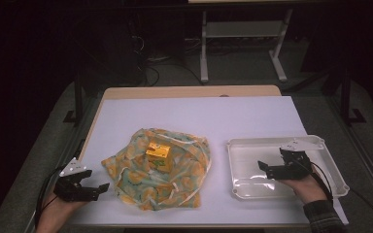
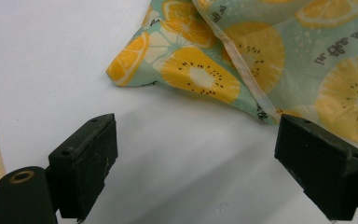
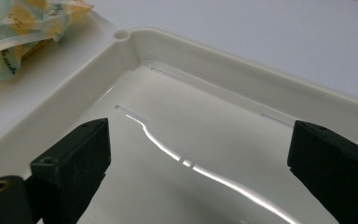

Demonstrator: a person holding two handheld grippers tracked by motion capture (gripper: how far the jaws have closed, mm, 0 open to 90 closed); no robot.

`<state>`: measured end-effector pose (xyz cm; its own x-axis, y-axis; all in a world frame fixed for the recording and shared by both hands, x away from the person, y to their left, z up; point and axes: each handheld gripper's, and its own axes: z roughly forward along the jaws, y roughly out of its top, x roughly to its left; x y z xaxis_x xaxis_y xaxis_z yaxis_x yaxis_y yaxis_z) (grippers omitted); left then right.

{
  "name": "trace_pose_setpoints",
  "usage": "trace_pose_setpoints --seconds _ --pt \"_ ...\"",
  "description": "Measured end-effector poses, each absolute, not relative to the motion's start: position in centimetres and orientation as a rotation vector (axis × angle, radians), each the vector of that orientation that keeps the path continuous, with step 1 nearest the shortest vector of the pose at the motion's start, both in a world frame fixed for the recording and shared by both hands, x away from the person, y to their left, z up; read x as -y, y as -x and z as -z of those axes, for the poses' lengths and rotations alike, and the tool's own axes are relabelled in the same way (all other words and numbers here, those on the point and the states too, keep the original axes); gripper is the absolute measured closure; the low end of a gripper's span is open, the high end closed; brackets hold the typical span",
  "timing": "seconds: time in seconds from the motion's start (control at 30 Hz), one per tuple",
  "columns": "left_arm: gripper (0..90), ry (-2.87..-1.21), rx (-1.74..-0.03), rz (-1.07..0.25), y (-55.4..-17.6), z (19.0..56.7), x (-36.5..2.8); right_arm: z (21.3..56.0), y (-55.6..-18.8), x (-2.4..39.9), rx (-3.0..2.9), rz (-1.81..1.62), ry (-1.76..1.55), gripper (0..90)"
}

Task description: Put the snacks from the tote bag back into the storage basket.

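A fruit-print cloth (image 1: 158, 170) lies crumpled in the middle of the white table cover, and a small yellow box (image 1: 158, 151) sits on top of it. My left gripper (image 1: 102, 189) rests at the table's front left, open, its jaws pointing at the cloth's near corner (image 2: 130, 70) with bare cover between them. My right gripper (image 1: 263, 167) hovers over the white plastic tray (image 1: 237, 145) at the right, open with nothing between its jaws. In the right gripper view the tray's bare floor (image 3: 205, 140) lies under the jaws, and the cloth (image 3: 18, 32) shows at top left.
The white cover (image 1: 199, 114) spans a wooden table (image 1: 189, 91). Beyond the far edge stand a white metal frame (image 1: 243, 34) and cables on a dark floor. Bare cover lies behind the cloth and tray.
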<state>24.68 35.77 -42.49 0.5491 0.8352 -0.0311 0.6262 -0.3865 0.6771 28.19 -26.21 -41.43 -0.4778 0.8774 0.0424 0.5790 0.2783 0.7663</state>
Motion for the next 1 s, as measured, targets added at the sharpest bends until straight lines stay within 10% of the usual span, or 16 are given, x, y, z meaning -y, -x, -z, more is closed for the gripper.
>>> trace_pose_setpoints --seconds 1.0 --pt "17.2 -2.139 -1.048 -0.374 -25.4 39.7 -33.9 41.6 -26.7 26.3 -2.199 -1.064 -1.307 6.1"
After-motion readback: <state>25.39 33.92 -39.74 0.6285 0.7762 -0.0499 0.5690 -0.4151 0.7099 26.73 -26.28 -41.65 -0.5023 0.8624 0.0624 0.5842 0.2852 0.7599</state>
